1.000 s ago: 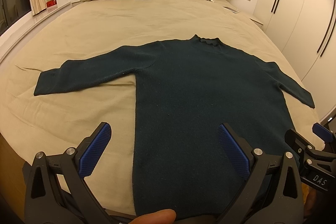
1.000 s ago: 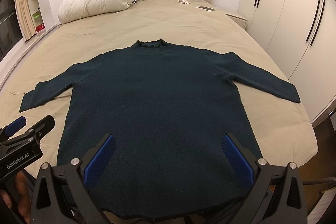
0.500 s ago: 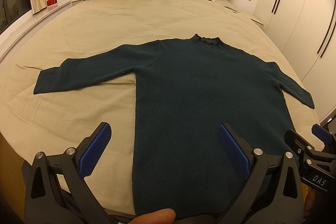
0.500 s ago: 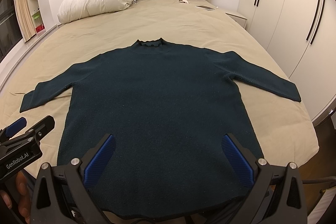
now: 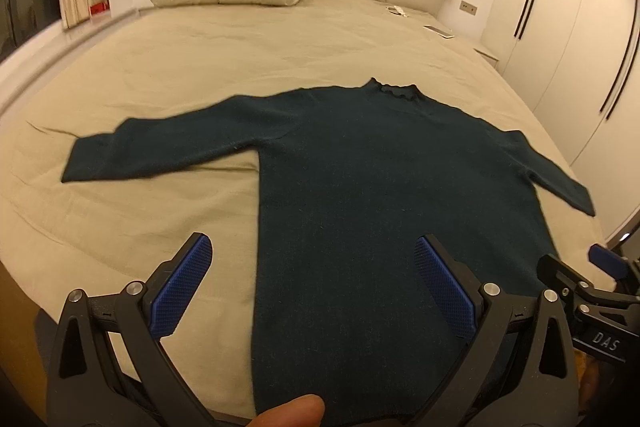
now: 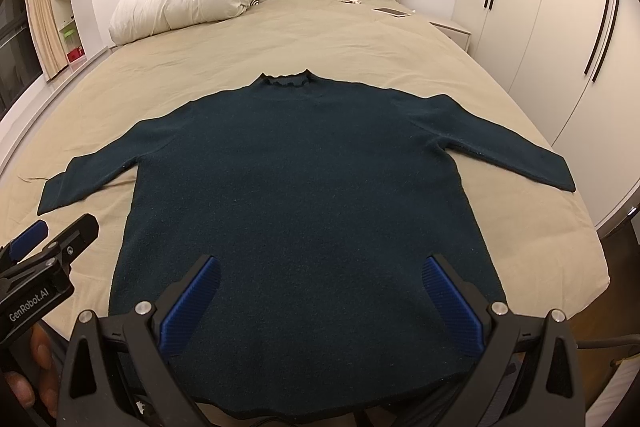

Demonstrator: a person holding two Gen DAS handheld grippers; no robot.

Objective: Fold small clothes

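A dark teal long-sleeved sweater (image 5: 360, 187) lies flat on the beige bed, collar away from me, both sleeves spread out; it also shows in the right wrist view (image 6: 304, 187). My left gripper (image 5: 312, 287) is open and empty, held above the sweater's lower left edge near the hem. My right gripper (image 6: 320, 299) is open and empty above the middle of the hem. The right gripper's side shows at the right of the left wrist view (image 5: 592, 299), and the left gripper shows at the left of the right wrist view (image 6: 40, 267).
The beige bed (image 6: 360, 39) has a rolled white duvet (image 6: 184, 3) at the headboard's left. Small flat items (image 6: 390, 11) lie near the far right corner. White wardrobes (image 6: 560, 27) stand to the right. The bed's near edge is just below the hem.
The left wrist view has shifted slightly and is a little blurred, so the left gripper is moving a bit. The sweater and the right gripper have stayed put.
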